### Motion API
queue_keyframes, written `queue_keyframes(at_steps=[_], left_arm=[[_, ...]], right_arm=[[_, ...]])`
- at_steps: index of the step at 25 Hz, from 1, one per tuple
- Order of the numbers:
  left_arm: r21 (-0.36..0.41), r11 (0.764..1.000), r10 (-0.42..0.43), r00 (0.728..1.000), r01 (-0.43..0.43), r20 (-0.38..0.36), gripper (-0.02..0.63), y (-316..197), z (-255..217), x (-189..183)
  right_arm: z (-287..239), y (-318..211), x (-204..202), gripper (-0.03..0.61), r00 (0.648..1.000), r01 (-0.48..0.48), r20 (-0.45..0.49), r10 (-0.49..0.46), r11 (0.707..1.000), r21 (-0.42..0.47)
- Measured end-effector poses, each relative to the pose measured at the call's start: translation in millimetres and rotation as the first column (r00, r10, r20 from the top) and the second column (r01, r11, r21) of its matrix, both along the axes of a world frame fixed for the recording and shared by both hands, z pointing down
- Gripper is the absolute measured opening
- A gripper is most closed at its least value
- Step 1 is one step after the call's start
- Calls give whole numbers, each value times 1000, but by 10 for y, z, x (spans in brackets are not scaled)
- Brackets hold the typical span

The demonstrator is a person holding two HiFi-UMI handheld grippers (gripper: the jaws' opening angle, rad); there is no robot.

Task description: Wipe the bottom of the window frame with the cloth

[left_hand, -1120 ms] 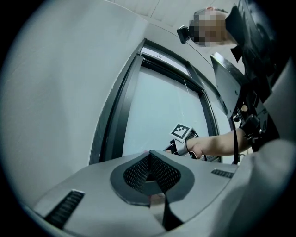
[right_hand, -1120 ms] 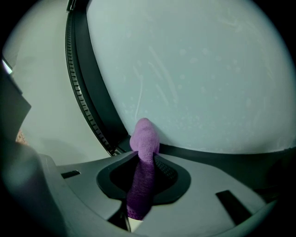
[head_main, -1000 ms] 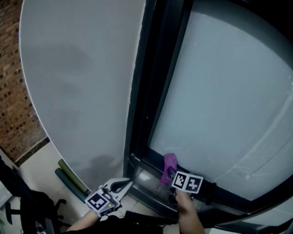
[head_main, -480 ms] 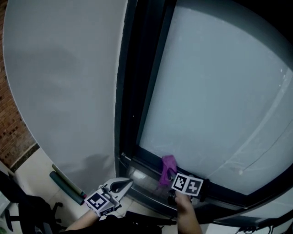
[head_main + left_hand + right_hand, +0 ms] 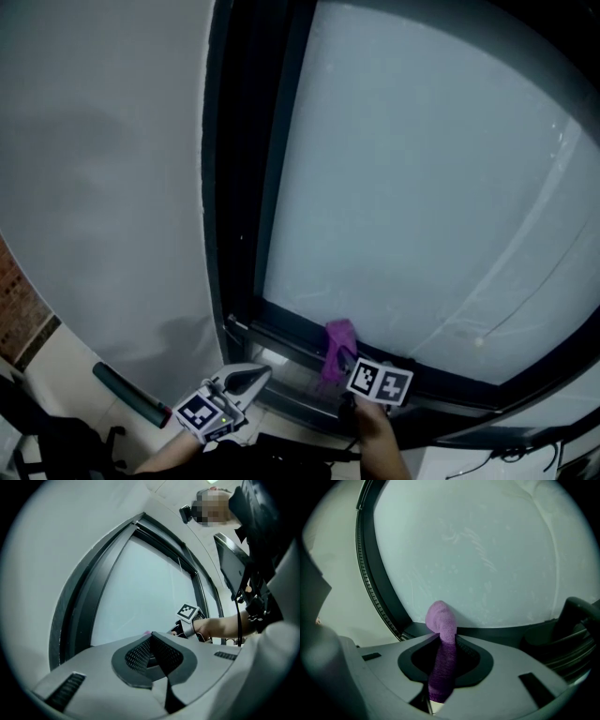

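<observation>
Main worry: the right claw [image 5: 446, 639] is clamped on just a narrow, bunched strip of the purple cloth [image 5: 440, 617]. Only the rounded tip pokes out past the jaws. It looks to be up against the foot of the glass [image 5: 478, 550], right above the bottom rail of the window frame [image 5: 506, 632]. Drag that sideways with any pressure and I reckon the cloth slides out of the pinch or folds back. Then it's hard plastic scraping the rail or the pane. A pad that small probably skips the groove in the track too.

In the head view the cloth sits at about 6 o'clock, near the rail's left end. Going toward 9 o'clock it meets the frame's upright [image 5: 246, 187] fast, so that corner could get missed. Toward 3 o'clock, the right gripper view shows a dark part [image 5: 576, 618] by the rail. I can't tell what it is, but it looks like a snag.

The left claw [image 5: 246, 379] is closed with nothing in it, at 7 o'clock from the cloth. It's near the rail but not touching, as far as I can see. A dark rolled thing [image 5: 127, 394] lies on the floor [image 5: 75, 361] at 8 o'clock, out of the way.
</observation>
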State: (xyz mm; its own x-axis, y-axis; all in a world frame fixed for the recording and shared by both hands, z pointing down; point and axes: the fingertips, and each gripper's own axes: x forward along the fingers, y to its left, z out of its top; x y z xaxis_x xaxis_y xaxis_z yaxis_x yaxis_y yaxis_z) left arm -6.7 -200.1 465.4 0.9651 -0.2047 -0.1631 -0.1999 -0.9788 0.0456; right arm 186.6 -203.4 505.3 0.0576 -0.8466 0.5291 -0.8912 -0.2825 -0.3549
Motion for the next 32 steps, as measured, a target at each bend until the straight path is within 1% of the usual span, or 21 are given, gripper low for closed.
queue_keyframes(at_steps=[10, 17, 23, 26, 32], left_arm=[[-7, 996, 87, 996, -87, 3, 5, 135, 5, 286], [-20, 992, 126, 992, -126, 13, 5, 232, 27, 406], [-16, 989, 145, 989, -145, 13, 5, 257, 38, 427], [-18, 988, 156, 988, -156, 16, 5, 282, 50, 441], [-24, 983, 180, 983, -179, 26, 5, 312, 83, 432]], right_arm=[[18, 317, 213, 84, 996, -88, 11, 88, 996, 4], [39, 483, 340, 84, 989, -149, 12, 148, 989, 11], [71, 586, 384, 84, 982, -189, -19, 189, 982, 19], [69, 621, 391, 84, 976, -211, -57, 212, 977, 25], [53, 680, 421, 84, 955, -284, -73, 288, 957, 55]])
